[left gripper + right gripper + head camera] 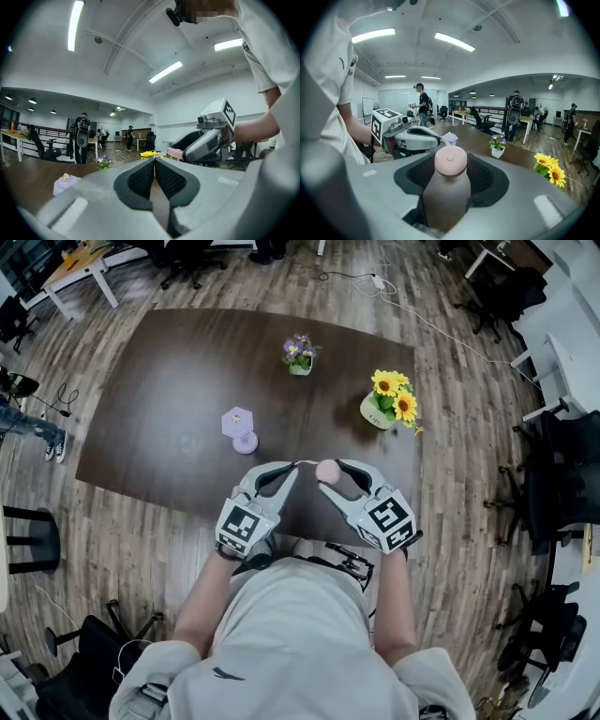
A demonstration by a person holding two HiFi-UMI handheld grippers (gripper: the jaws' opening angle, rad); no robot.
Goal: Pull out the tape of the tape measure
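Dark brown surface (169, 381) sitting in the middle of an open office with plank flooring, and the person is standing at its near edge, arms bent in, holding the two tools close together just over that edge. The right tool (334, 476) is gripping the tape measure (327, 470), a round pink case with a little button in the middle of its face. The black pads are pressing on it from either side, so the jaws are standing fairly wide around it. The left tool (290, 467) is pointing in from the other side, nearly tip to tip, and its jaws are squeezed right together. A thin pale strip of tape (307, 463) is bridging the small gap from the case to those closed tips, so it looks pinched there, with only a short length showing. Both tools are hanging above the surface, not resting on it.

Farther across, a lilac stand (240, 428) is sitting just beyond the left tool. A small white pot of purple flowers (300, 354) is standing toward the far side, and a pot of sunflowers (389, 399) is standing off to the right, near the edge. Beyond, office chairs (562, 484) are crowding the right of the room, and a few people (516, 112) are standing among the desks in the background.
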